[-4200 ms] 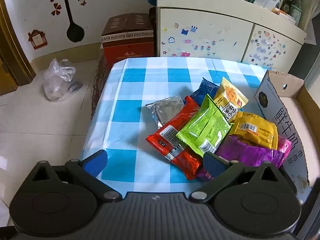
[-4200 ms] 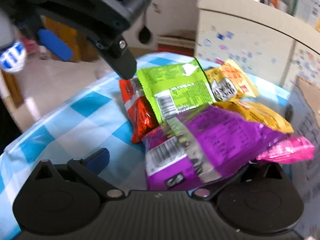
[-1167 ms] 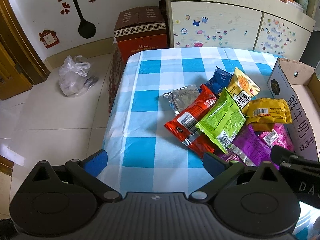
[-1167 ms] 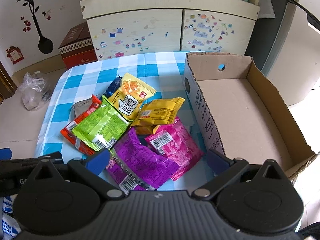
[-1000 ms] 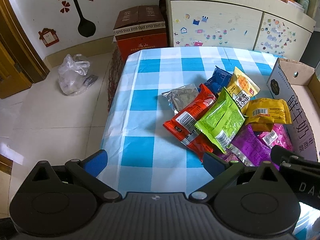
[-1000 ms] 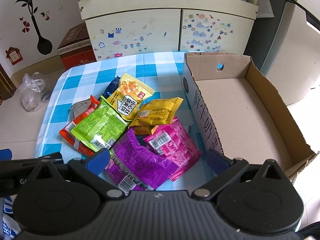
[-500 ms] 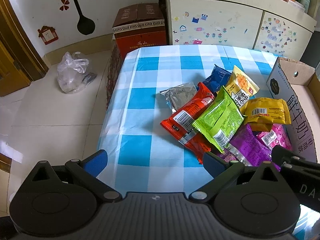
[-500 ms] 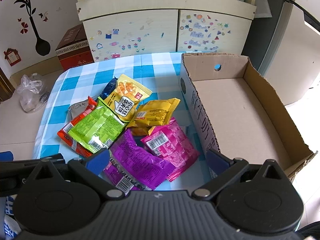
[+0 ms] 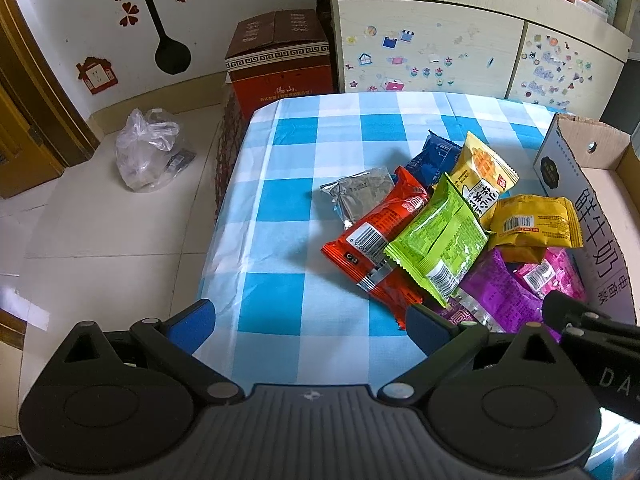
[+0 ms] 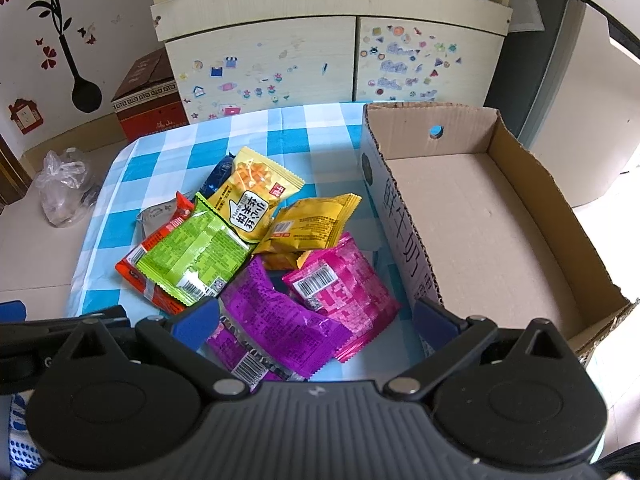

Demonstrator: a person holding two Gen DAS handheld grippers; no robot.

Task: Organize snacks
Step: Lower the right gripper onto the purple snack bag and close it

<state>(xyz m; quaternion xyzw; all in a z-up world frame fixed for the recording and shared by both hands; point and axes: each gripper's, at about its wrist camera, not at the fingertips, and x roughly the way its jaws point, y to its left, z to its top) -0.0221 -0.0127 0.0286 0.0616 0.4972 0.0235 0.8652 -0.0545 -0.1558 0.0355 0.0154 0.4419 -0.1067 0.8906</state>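
Snack packs lower centre are all glossy plastic film: green pack (image 10: 192, 254), purple pack (image 10: 280, 320) and pink pack (image 10: 340, 288) glare hard, silver pack (image 9: 360, 194) looks foil-metallic and creased. Cardboard box (image 10: 480, 216) at right is matt raw corrugated board inside with a ragged cut rim and a printed paper face outside; table (image 9: 296, 184) is under a smooth blue-white check cloth with a slight sheen. Both claws, left (image 9: 312, 326) and right (image 10: 316, 324), are matt black plastic with ribbed bodies, blue pads (image 10: 196, 324) and bright metal pivot pins; floor (image 9: 100, 220) upper left is glossy tile, cabinet (image 10: 332, 64) is pale matt wood-grain laminate.
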